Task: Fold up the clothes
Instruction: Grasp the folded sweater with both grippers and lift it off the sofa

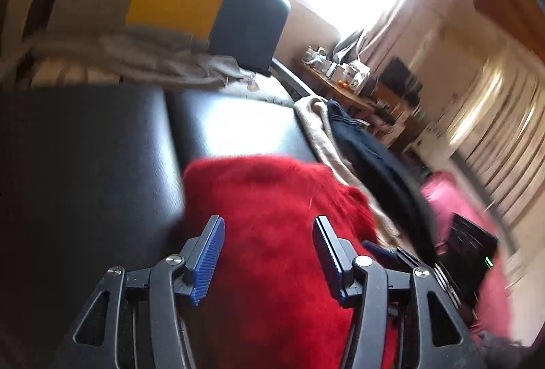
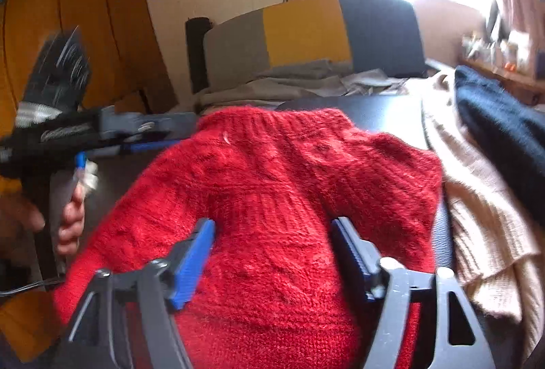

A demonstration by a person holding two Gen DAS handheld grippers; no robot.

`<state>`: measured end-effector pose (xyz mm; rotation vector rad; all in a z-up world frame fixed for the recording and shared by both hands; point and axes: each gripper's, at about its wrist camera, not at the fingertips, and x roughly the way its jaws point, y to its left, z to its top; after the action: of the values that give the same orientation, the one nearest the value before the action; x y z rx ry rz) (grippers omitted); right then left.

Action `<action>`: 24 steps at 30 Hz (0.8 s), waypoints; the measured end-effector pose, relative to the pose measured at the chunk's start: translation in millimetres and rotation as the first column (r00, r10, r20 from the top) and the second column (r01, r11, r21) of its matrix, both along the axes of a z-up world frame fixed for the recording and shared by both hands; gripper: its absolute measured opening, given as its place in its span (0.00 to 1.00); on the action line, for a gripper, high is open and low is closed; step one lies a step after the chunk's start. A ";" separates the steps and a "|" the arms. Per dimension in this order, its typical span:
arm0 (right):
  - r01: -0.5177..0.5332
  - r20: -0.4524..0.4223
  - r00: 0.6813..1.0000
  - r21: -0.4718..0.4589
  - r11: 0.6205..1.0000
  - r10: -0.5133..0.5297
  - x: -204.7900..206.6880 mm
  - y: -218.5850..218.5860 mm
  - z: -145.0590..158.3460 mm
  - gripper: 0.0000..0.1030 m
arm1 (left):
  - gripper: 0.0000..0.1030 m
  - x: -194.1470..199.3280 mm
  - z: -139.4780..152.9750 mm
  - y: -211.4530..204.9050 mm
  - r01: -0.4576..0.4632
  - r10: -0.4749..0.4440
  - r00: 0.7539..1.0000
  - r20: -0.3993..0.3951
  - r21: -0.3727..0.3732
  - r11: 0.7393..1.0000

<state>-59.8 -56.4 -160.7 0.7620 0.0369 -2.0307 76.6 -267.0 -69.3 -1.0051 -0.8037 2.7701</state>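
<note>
Red sweater (image 2: 272, 198) lies flat, ribbed collar toward upper frame, long axis running bottom to top; left gripper (image 1: 269, 253) and right gripper (image 2: 272, 249) both spread wide, empty.

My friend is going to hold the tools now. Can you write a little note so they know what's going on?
Left tool: open, empty, over the red sweater.
Right tool: open, empty, over the same sweater.
The sweater lies on the black surface, looking partly folded; I cannot tell how far along.
The beige knit and dark navy garment lie beside it, unfolded.
Left to do: finish the red sweater, then probably fold the other two.
</note>
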 end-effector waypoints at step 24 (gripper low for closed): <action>-0.132 0.477 0.861 -0.127 0.983 0.177 -67.6 31.0 -18.4 1.00 | 0.78 -29.9 -62.3 14.6 0.263 -0.281 0.958 0.063 0.205 0.943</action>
<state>-127.4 -25.4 -179.1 1.1551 -0.2751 -1.6270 46.7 -252.4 -131.6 -1.1166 -0.8548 2.3783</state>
